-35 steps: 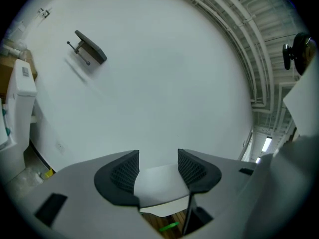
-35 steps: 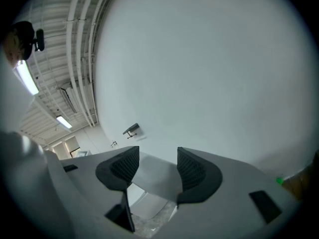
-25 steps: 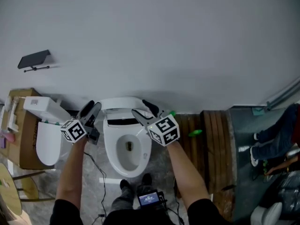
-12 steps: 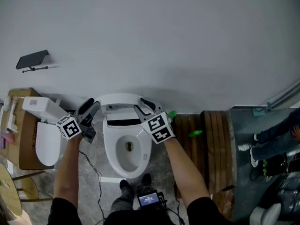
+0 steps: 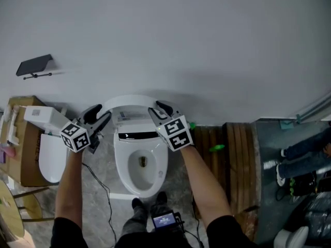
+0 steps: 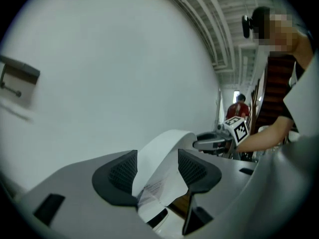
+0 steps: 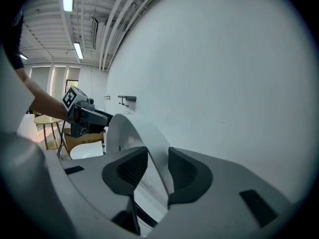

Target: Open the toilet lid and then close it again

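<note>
Toilet lid [image 5: 132,101] is up, standing nearly straight by the wall [image 5: 170,35], behind the bowl [image 5: 123,161]. So we think the opening part is done. What's left: bring the lid back down & shut it. We have one tong on each side of it. Left gripper [image 5: 98,115] has its jaws wide apart w/ the lid's left edge in between; it doesn't look like it's squeezing. Right gripper [image 5: 159,110] has just been closing its jaws, & they now pinch the lid's right edge. Next we prob. tip the lid toward us, slow, so it won't bang.
</note>
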A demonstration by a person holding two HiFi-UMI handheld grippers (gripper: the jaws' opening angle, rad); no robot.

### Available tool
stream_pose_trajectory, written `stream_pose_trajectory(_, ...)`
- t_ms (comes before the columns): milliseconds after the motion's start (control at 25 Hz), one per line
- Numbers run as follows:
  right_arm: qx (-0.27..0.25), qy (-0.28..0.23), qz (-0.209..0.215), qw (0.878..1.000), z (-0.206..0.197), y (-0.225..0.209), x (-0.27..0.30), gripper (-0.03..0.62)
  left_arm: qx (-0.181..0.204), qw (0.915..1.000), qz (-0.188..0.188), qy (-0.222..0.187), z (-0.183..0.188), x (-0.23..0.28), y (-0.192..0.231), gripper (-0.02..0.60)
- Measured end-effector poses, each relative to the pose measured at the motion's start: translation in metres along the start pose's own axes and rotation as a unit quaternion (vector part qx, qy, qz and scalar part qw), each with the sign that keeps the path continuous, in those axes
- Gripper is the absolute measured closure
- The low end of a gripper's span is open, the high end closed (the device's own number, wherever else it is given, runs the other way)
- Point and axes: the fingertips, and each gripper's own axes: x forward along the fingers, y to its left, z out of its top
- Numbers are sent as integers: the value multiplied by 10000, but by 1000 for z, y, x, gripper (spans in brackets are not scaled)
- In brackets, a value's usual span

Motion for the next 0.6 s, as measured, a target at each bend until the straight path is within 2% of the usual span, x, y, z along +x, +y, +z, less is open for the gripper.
stream_pose_trajectory(120, 43, -4, -12, 10000, 2, -6, 5, 457, 695, 9960, 310, 465, -6, 13, 7, 333)
stream_pose_trajectory(200, 62, 10, -24, 10000, 4, -8, 10, 457, 968, 9917, 528, 658, -8, 20, 14, 333)
stream_pose_trajectory(280, 71, 29, -26, 10000, 6, -11, 15, 457, 1063, 9889, 752, 721, -7, 24, 23, 342)
stream_pose_trajectory(400, 67, 48, -40, 10000, 8, -16, 21, 459, 1149, 9849, 1031, 785, -4, 29, 34, 389)
stream_pose_trajectory(600, 123, 54, -98, 9999, 12, -28, 30, 459, 1503, 9719, 1444, 1094, 0, 40, 46, 434)
